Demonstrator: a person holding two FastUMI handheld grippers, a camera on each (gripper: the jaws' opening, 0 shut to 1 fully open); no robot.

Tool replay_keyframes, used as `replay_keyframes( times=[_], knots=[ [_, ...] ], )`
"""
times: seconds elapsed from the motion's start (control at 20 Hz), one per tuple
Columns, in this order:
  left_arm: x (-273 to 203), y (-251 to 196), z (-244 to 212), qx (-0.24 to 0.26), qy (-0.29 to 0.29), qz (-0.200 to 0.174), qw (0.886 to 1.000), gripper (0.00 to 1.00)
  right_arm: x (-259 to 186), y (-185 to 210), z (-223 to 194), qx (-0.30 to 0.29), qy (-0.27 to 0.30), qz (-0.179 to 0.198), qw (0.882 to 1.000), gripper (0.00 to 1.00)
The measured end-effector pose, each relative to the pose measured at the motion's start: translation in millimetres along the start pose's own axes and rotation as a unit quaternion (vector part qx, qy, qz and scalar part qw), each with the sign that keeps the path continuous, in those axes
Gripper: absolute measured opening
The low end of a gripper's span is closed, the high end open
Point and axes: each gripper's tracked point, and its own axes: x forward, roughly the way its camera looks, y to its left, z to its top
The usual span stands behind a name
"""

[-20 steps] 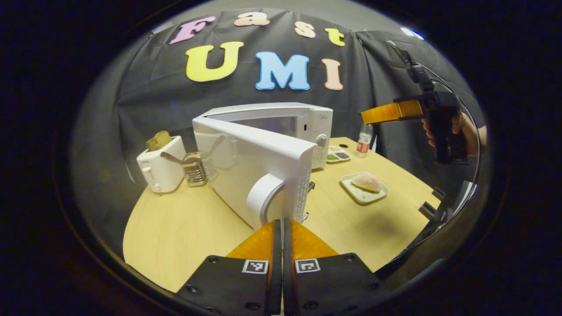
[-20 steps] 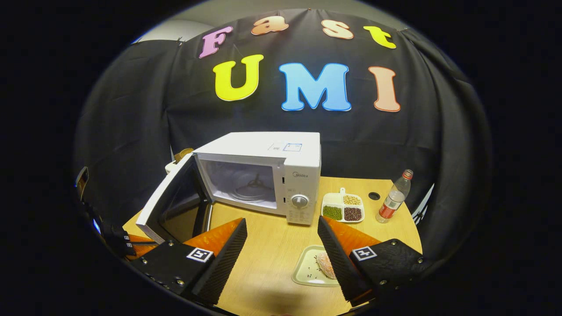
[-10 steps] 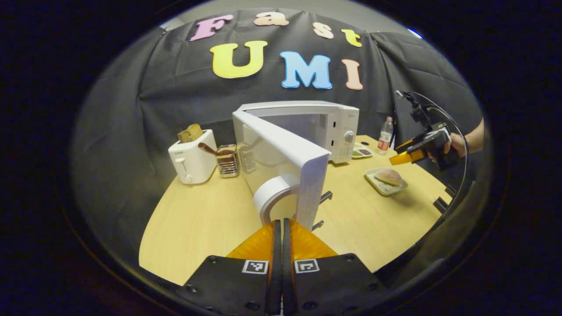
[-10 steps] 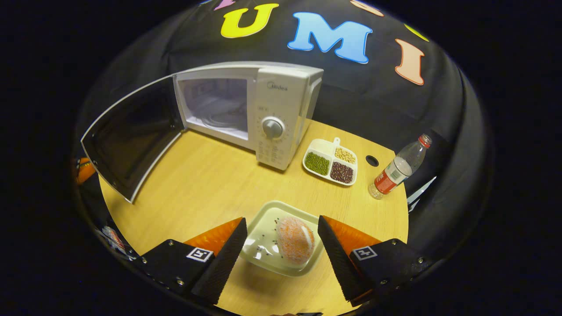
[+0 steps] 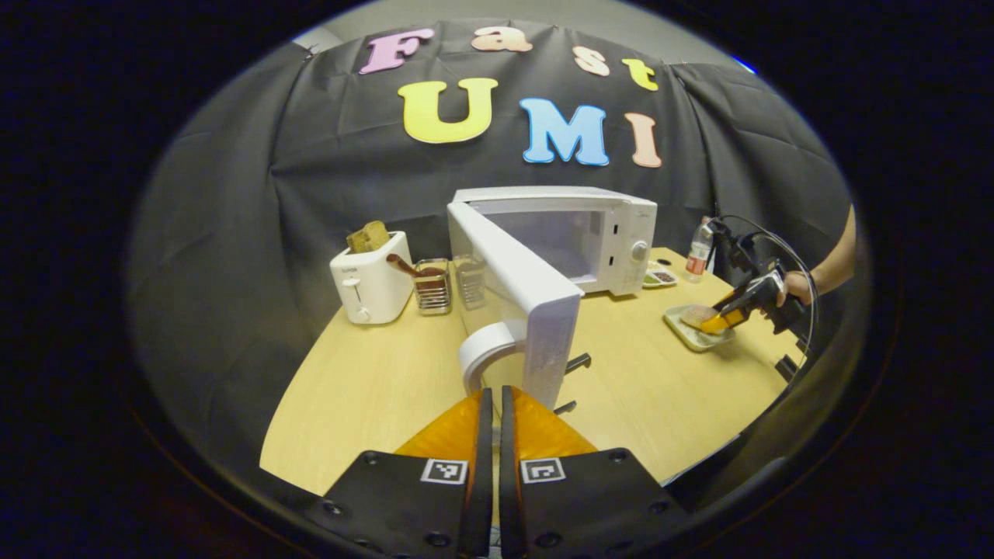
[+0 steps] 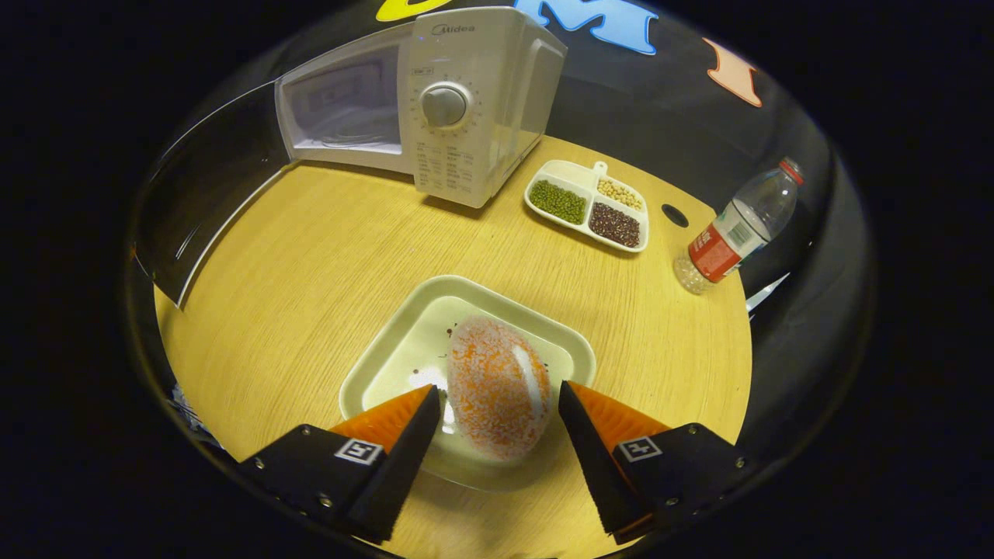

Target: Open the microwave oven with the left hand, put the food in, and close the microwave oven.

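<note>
The right gripper [image 6: 497, 400] straddles the food [image 6: 497, 384] on its plate [image 6: 404, 341], jaws wide, neither finger pressing. Ahead and to its left, the microwave [image 6: 458, 93] stands with door [image 5: 520, 299] open. The left gripper [image 5: 491, 404], fingers together and holding nothing, waits before the door's edge. A loose pinch could roll the rounded food off or drag the plate.

Both views are evenly lit from overhead, bright on the table [image 6: 311, 256] and dim toward the rim. Soft shadows lie under the microwave [image 6: 481, 93] and the tray [image 6: 404, 341]. The door [image 6: 194, 186] glass carries faint glare streaks. Fisheye bending curves the table edge (strongest near the borders). Focus is sharp centrally.
</note>
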Motion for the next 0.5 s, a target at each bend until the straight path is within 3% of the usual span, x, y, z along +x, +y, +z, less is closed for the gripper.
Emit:
replay_keyframes(
  times=[0.05,0.1,0.15,0.2,0.3,0.5],
  knots=[
    [-9.6,-2.0,3.4,-0.011,-0.002,0.003,1.000,0.12,-1.4,-1.3,1.3,-0.001,-0.003,0.000,1.000,0.82],
    [-15.0,-5.9,9.2,-0.020,-0.008,0.007,1.000,0.29,-6.6,-0.1,7.6,-0.004,-0.012,0.001,1.000,0.67],
    [-22.8,-9.0,17.7,-0.026,-0.019,0.011,0.999,0.47,-13.7,-1.7,13.7,-0.010,-0.026,-0.007,1.000,0.67],
    [-26.8,-10.0,29.7,-0.028,-0.032,0.020,0.999,0.64,-23.0,-0.8,22.5,-0.018,-0.040,-0.014,0.999,0.58],
    [-40.2,-14.9,49.0,-0.028,-0.057,0.034,0.997,0.98,-44.4,11.6,42.8,-0.036,-0.075,-0.015,0.996,0.58],
    [-59.2,-26.9,99.1,-0.035,-0.108,0.039,0.993,0.98,-83.9,41.8,91.8,-0.103,-0.147,-0.024,0.983,0.58]
  ],
)
